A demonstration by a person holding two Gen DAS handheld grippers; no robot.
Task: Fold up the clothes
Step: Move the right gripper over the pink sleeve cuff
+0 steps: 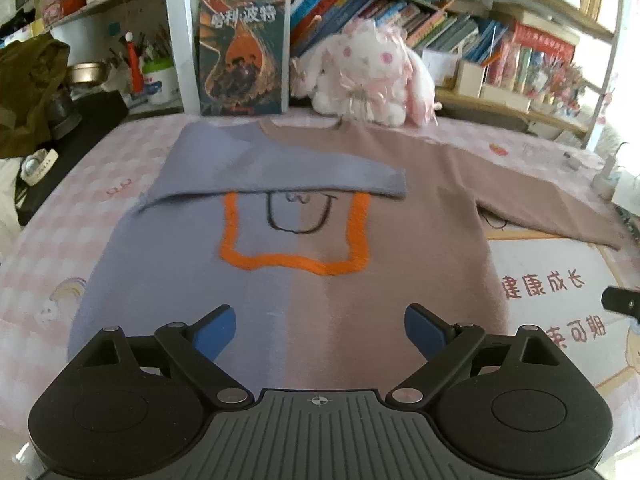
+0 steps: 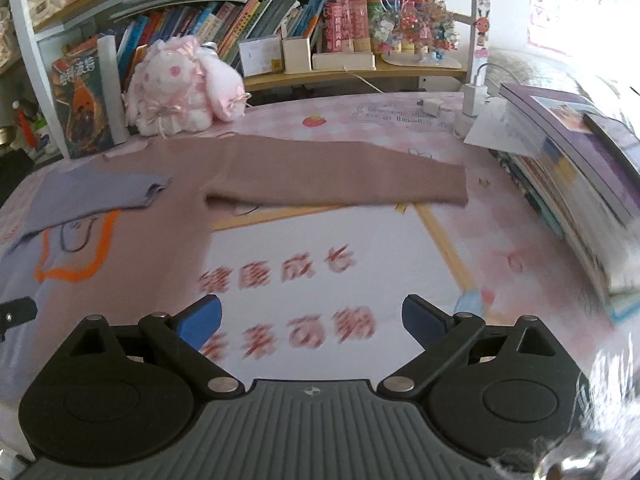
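Observation:
A two-tone sweater [image 1: 304,292], purple on the left and brown on the right with an orange outline on its chest, lies flat on the pink table mat [image 1: 560,304]. Its purple sleeve [image 1: 280,172] is folded across the chest. Its brown sleeve [image 2: 344,178] lies stretched out to the right. My left gripper [image 1: 320,332] is open and empty above the sweater's hem. My right gripper [image 2: 312,322] is open and empty above the bare mat [image 2: 360,248], to the right of the sweater body [image 2: 132,264]; the right wrist view is blurred.
A pink plush rabbit [image 1: 368,72] and an upright book [image 1: 244,52] stand behind the sweater by the bookshelf [image 2: 280,20]. A stack of books [image 2: 576,168] lies at the right edge. Chargers [image 2: 472,100] sit at the back right. Dark clutter [image 1: 36,120] sits at the left.

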